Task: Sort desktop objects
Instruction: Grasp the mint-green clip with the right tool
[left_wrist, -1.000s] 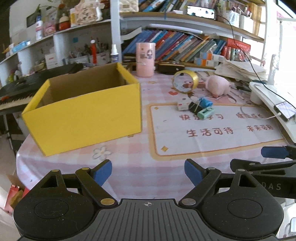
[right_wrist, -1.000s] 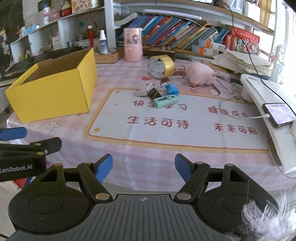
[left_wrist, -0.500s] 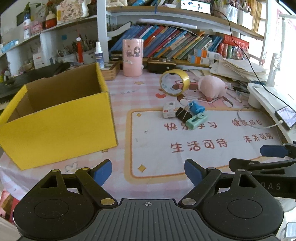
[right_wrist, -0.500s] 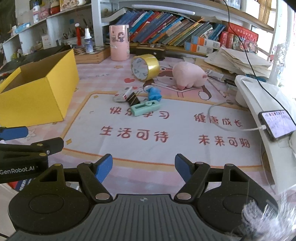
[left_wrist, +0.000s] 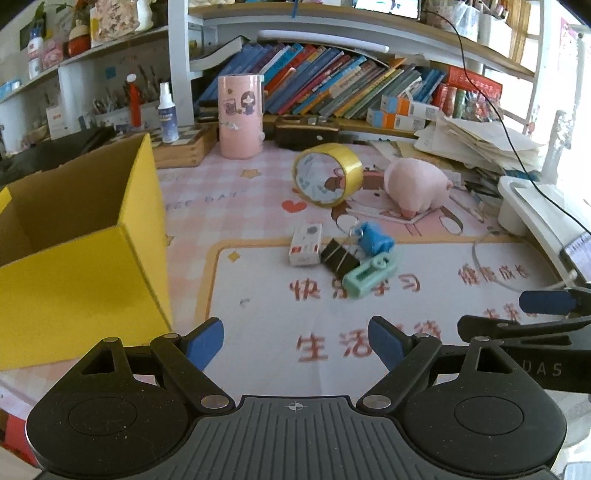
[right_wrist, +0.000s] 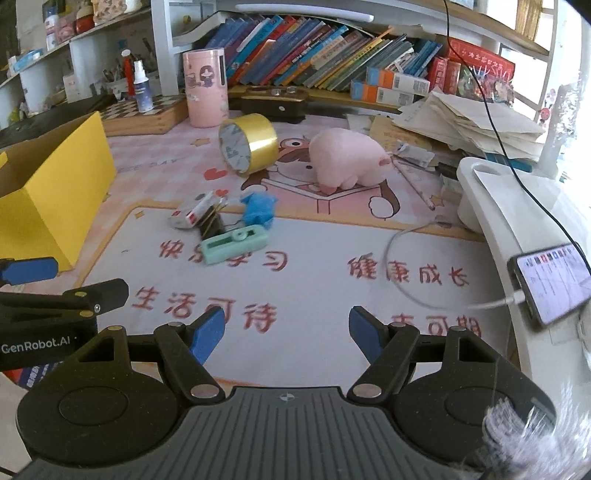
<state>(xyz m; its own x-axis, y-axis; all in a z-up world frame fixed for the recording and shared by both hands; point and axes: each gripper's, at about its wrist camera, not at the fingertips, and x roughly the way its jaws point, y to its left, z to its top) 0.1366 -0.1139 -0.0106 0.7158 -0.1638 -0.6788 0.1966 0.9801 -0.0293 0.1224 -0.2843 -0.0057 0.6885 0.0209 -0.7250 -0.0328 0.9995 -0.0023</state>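
1. Left hand-held gripper (left_wrist: 295, 341): jaws spread, nothing between them. Right hand-held gripper (right_wrist: 286, 328): likewise spread and empty.
2. Small clutter mid-tabletop (left_wrist: 258, 192) on the printed mat (left_wrist: 280, 317): white box (left_wrist: 306, 244), black binder clip (left_wrist: 338, 256), blue toy (left_wrist: 375, 238), mint case (left_wrist: 369, 275), touching one another.
3. Behind them: tape roll (left_wrist: 327, 179) on edge, pink plush (left_wrist: 415, 186) beside it.
4. Yellow box (left_wrist: 74, 258) open at left, apparently the bin.
5. Plush: probably soft, light; pinch the body. Tape: likely stiff, may roll; grip across the rim. Clip: probably slippery; take by the body.
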